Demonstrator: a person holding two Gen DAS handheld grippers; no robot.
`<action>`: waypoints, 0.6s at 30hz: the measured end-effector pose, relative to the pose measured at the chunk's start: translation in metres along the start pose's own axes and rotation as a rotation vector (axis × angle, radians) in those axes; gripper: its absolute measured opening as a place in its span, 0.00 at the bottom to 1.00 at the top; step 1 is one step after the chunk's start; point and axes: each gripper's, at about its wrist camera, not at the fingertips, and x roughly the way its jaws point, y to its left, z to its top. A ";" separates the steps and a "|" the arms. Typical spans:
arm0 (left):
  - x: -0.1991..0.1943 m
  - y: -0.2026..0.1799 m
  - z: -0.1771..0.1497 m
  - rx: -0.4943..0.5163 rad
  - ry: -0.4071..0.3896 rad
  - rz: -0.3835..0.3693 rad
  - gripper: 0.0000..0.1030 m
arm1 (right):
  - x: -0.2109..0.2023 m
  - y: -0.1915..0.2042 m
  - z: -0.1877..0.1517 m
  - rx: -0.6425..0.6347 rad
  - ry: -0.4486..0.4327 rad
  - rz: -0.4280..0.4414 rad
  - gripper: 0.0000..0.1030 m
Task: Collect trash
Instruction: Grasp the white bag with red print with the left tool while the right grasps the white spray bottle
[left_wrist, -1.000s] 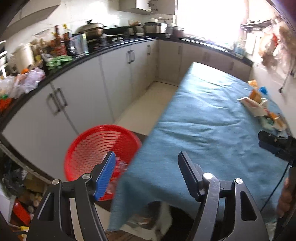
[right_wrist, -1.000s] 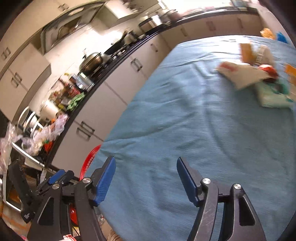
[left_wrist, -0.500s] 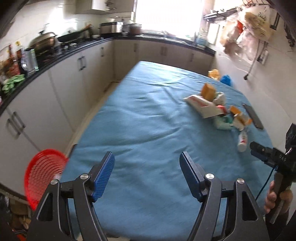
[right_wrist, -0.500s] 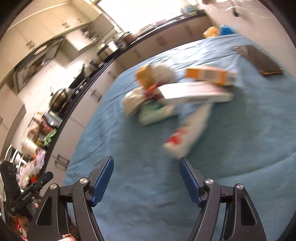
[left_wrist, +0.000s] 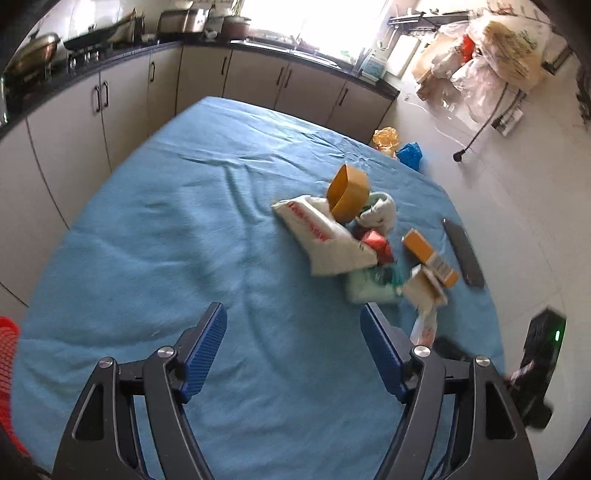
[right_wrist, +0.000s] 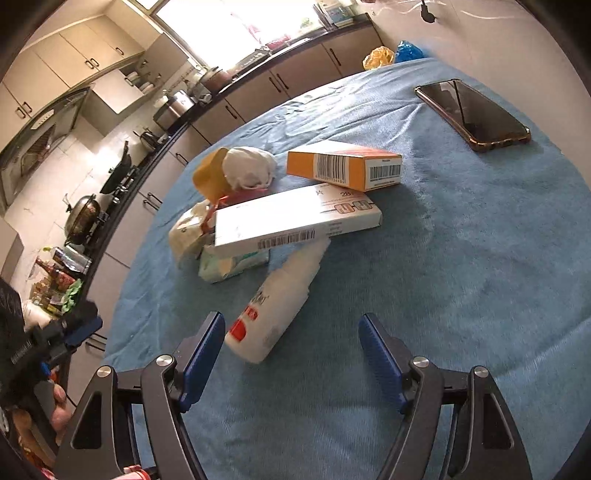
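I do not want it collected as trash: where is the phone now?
In the right wrist view the phone lies flat on the blue cloth at the upper right, apart from the trash, beyond the orange box.

Blown-out glare at the window (left_wrist: 295, 18), daylit kitchen, soft shadows, fisheye-curved edges, slight motion blur

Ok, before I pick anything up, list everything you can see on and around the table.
white tube: 1, white with red label, nearest right gripper
long box: 1, white, atop the pile
orange box: 1, behind long box
wipes pack: 1, pale green, under long box
white bag: 1, red print, pile's left
tape roll: 1, yellow-brown, pile's far end
phone: 1, dark, far right
tablecloth: 1, blue
basket: 1, red, left edge
left gripper: open, empty
right gripper: open, empty
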 end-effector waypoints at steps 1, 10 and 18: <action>0.008 -0.004 0.006 -0.006 0.002 0.000 0.72 | 0.004 0.002 0.001 -0.003 -0.001 -0.011 0.77; 0.084 -0.024 0.051 -0.025 0.077 0.029 0.73 | 0.023 0.019 0.011 -0.072 -0.030 -0.090 0.77; 0.132 -0.024 0.064 -0.091 0.183 0.018 0.73 | 0.028 0.029 0.010 -0.135 -0.035 -0.140 0.77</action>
